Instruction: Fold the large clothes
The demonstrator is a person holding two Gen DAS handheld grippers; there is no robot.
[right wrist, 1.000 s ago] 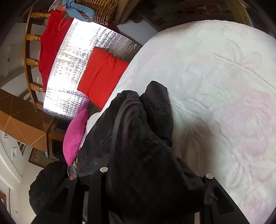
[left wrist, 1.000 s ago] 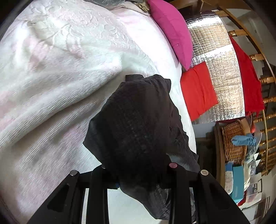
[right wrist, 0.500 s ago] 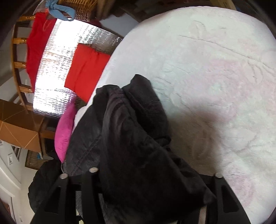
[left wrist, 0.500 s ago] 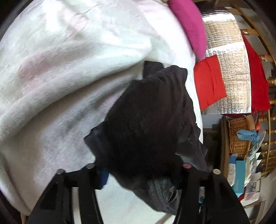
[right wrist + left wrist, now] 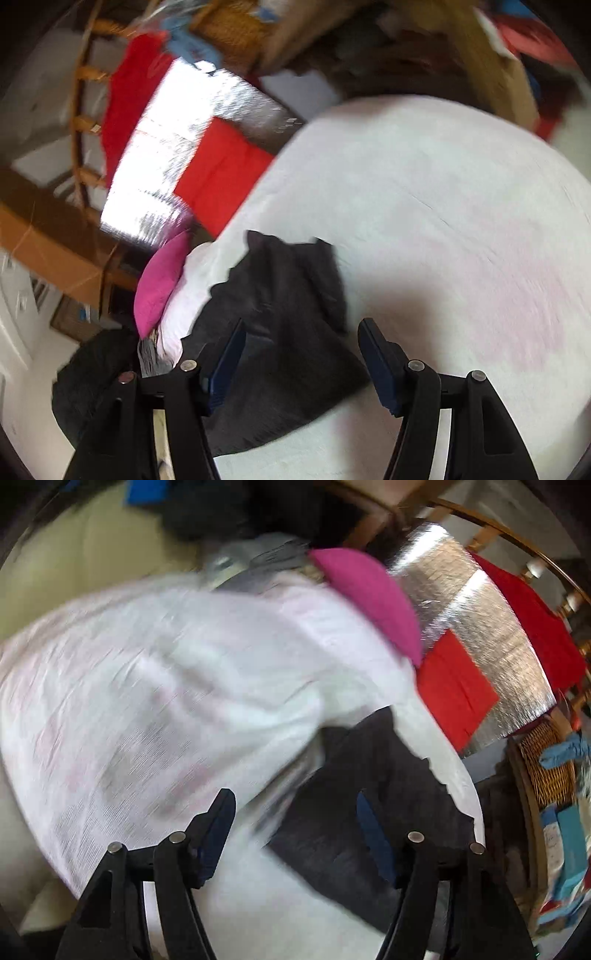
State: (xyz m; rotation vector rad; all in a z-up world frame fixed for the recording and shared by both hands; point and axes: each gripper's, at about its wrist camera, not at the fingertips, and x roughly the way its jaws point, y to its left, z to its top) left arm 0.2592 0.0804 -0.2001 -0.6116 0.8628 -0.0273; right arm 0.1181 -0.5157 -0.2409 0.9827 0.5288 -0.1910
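A black folded garment [image 5: 373, 805] lies on the white bedspread [image 5: 155, 709] near the bed's edge. It also shows in the right wrist view [image 5: 288, 332] as a dark heap on the bedspread [image 5: 461, 221]. My left gripper [image 5: 295, 830] is open and empty, above the garment's left side. My right gripper [image 5: 301, 354] is open and empty, just above the garment. Both views are blurred by motion.
A pink cushion [image 5: 369, 594] lies at the bed's far corner. A red cloth [image 5: 454, 690] hangs on a silver foil panel [image 5: 480, 616] beside the bed. A wicker basket [image 5: 550, 768] stands at right. A dark heap [image 5: 88, 380] lies on the floor at left.
Both grippers have let go of the black garment and opened. The garment now lies on the bed. Both grippers have pulled back and tilted up.
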